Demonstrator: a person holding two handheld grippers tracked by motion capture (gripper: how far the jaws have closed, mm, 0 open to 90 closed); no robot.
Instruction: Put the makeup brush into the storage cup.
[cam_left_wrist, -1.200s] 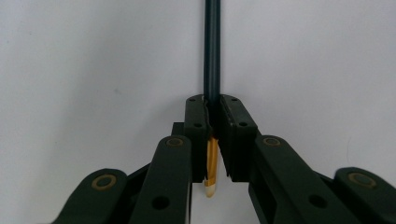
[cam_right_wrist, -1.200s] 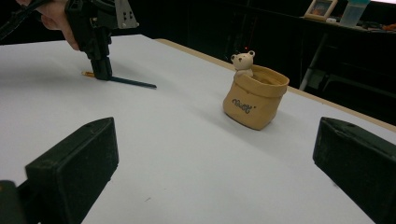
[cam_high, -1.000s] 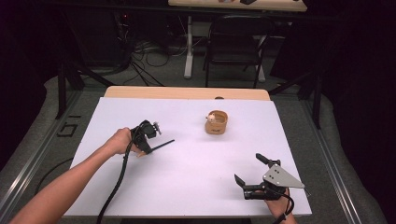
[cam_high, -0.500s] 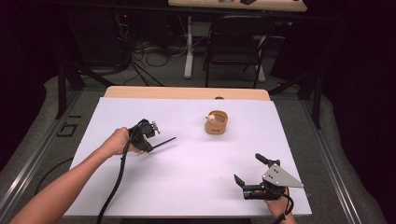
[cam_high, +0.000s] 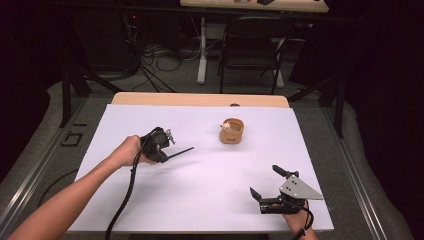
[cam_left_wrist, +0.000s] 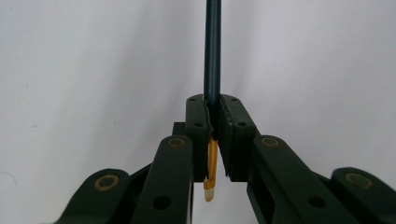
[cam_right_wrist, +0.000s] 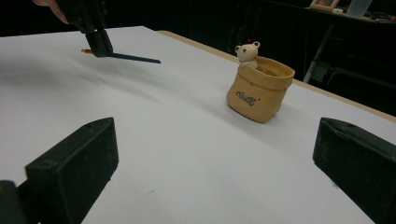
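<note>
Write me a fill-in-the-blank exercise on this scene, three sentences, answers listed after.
1. The left gripper is shut on a thin dark ____.
2. The right gripper has its jaws ____.
3. A small ____ figure peeks from the tan pot on the white table.

Answers: pen; open; bear

Dark pencil level; tan bear pot upright.

Table: white top, wooden edge at 12 o'clock.
Chair: black, 12 o'clock.
Floor: grey, cables.
</note>
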